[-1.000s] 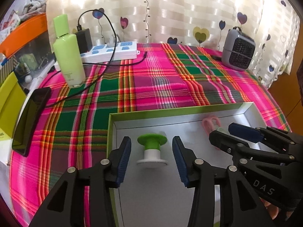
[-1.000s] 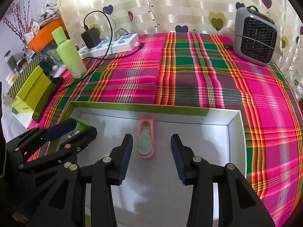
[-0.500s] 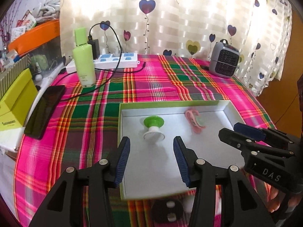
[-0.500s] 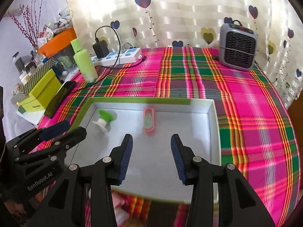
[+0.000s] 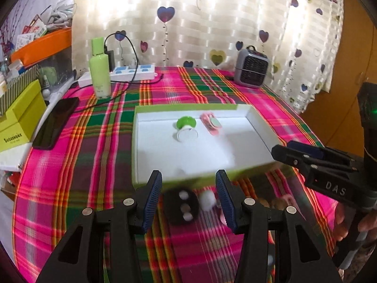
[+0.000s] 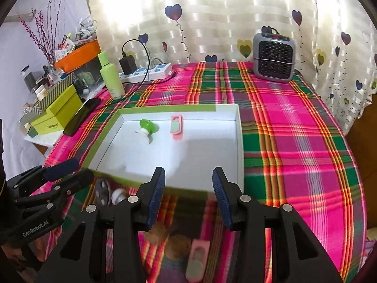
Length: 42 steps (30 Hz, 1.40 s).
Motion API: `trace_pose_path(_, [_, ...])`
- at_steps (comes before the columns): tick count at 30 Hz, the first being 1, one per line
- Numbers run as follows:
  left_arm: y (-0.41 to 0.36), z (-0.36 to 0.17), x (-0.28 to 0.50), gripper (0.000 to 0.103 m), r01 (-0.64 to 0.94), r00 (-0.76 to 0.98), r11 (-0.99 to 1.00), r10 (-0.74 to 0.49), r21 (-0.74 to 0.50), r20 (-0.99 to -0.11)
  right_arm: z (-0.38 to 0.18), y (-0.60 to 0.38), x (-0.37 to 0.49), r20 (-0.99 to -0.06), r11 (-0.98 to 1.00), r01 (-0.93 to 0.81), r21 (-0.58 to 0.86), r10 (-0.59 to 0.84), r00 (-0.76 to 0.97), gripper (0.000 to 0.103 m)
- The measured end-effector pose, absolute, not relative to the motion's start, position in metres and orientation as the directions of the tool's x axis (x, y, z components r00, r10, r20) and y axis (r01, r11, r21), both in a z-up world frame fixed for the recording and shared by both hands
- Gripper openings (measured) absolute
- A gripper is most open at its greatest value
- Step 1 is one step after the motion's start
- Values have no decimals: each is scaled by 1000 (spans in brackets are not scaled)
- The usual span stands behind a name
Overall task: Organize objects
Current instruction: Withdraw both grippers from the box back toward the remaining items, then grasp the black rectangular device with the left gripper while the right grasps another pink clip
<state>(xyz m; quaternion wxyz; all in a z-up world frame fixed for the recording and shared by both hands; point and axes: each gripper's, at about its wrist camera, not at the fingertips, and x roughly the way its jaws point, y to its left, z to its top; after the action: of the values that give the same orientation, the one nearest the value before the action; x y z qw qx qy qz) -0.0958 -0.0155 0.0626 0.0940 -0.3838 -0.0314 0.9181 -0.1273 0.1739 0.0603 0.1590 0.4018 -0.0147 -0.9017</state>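
Left wrist view: my left gripper hangs over the plaid cloth just short of the tray's near rim, jaws spread, nothing pinched. Below the gap lie a blurred black disc and a white ball, side by side. The white tray holds a green-topped spool and a pink clip toward its far wall, close together. My right gripper shows at right edge, a hand behind it. Right wrist view: my right gripper, jaws apart and empty, sits above the tray's near edge. A second pink clip lies on the cloth beneath, beside brownish lumps I cannot identify. The green bottle and grey heater stand at the far edge.
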Motion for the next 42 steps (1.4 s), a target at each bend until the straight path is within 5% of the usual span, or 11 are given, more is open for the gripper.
trace_pose_path(18, [14,39,-42,46,-315,-601,-930,351,-191,-718,55,206,-82,-692,-957,220,190,-289,-662,43])
trace_pose_path(42, [42,21,-9,44,-379,-570,-915,346,-135,-745,30,210,-61,-719,-958,220,187,-286,-634,43])
